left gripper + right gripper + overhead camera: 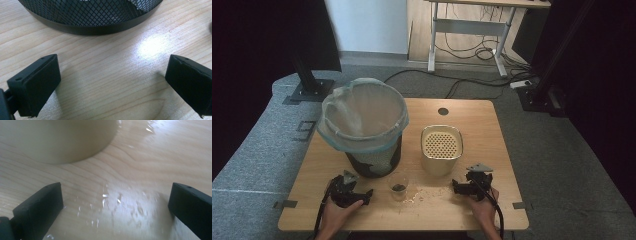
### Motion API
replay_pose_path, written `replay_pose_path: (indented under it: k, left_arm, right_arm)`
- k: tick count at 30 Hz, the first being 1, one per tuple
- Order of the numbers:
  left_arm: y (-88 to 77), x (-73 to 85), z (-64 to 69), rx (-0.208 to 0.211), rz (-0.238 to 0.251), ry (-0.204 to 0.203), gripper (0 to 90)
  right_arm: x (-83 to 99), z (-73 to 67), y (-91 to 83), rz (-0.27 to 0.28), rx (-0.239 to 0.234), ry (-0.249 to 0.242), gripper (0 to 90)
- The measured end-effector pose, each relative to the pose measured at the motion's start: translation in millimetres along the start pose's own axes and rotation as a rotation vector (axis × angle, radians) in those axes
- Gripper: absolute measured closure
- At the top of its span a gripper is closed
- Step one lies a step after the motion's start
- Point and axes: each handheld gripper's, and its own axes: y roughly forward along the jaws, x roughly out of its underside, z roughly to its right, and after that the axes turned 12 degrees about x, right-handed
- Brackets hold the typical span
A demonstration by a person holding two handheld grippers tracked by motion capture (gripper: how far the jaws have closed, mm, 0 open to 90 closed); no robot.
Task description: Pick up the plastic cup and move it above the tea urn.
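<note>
Crumbs [424, 194] lie scattered on the tabletop [492, 150], near its front edge, between the two tools. In the right gripper view the same crumbs [117, 201] show as small pale flakes on the wood, right between the two black jaws.

A small clear cup [398, 187] stands just left of the crumbs, with something dark at its bottom (too small to tell what it is). It stands close in front of the bin.

The bin [371, 150] is black mesh with a pale bag [362, 115] pulled over its rim. It stands on the left half of the tabletop. In the left gripper view its mesh wall [90, 15] fills the top, just ahead of the jaws.

A cream pot [441, 150] with a holed lid stands to the right of the bin, behind the crumbs. Its rounded side [55, 140] shows close up in the right gripper view.

The left tool [367, 194] rests low on the tabletop in front of the bin, held in the left hand [337, 212]. Its jaws are spread wide, with bare wood between them.

The right tool [455, 186] sits on the right, in front of the pot, held in the right hand [484, 207]. It points in toward the crumbs. Its jaws are spread wide too, and they pinch nothing; the flakes lie loose on the wood between them.

A round dark hole [443, 111] sits near the far edge of the tabletop.
</note>
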Motion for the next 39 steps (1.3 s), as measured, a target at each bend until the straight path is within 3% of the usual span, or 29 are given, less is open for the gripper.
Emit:
replay_pose_path:
  k: [4, 7, 8, 9, 11, 12, 13, 15, 20, 30, 39]
  left_arm:
    - [-0.8, 1.0, 1.4, 0.007, 0.003, 0.01, 1.3]
    - [-1.7, 2.2, 2.9, 0.009, 0.003, 0.009, 1.6]
    - [-2.5, 3.6, 3.9, 0.01, 0.005, 0.011, 1.6]
    - [-2.8, 4.1, 4.2, 0.011, 0.005, 0.012, 1.7]
    - [-3.1, 4.4, 4.3, 0.012, 0.005, 0.013, 1.7]
    - [-3.4, 4.7, 4.5, 0.012, 0.005, 0.014, 1.7]
    - [-3.4, 4.7, 4.5, 0.012, 0.005, 0.014, 1.7]
    - [-3.3, 4.7, 4.5, 0.013, 0.004, 0.014, 1.7]
    - [-3.3, 4.6, 4.4, 0.013, 0.004, 0.015, 1.6]
    - [-3.0, 4.4, 4.3, 0.015, 0.003, 0.016, 1.3]
    - [-3.0, 4.4, 4.3, 0.015, 0.002, 0.016, 1.3]
  right_arm:
    - [6.1, -2.5, -7.0, -0.004, 0.024, 0.023, 0.2]
    - [7.3, -3.7, -12.0, -0.013, 0.046, 0.049, 7.7]
    - [7.9, -8.5, -18.2, 0.003, 0.073, 0.062, 13.2]
    - [7.8, -12.0, -21.5, 0.02, 0.071, 0.061, 12.8]
    - [7.4, -16.0, -25.4, 0.036, 0.052, 0.052, 12.4]
    - [7.0, -25.6, -33.4, 0.085, 0.015, 0.025, 11.7]
    - [7.0, -25.6, -33.4, 0.085, 0.015, 0.025, 11.7]
    - [6.3, -41.7, -44.8, 0.145, -0.017, -0.008, 13.1]
    - [3.1, -64.8, -59.4, 0.214, -0.106, -0.052, 13.2]
    - [-2.5, -108.6, -66.1, 0.242, -0.258, -0.139, 13.7]
    - [-6.5, -129.7, -66.1, 0.252, -0.329, -0.15, 14.2]
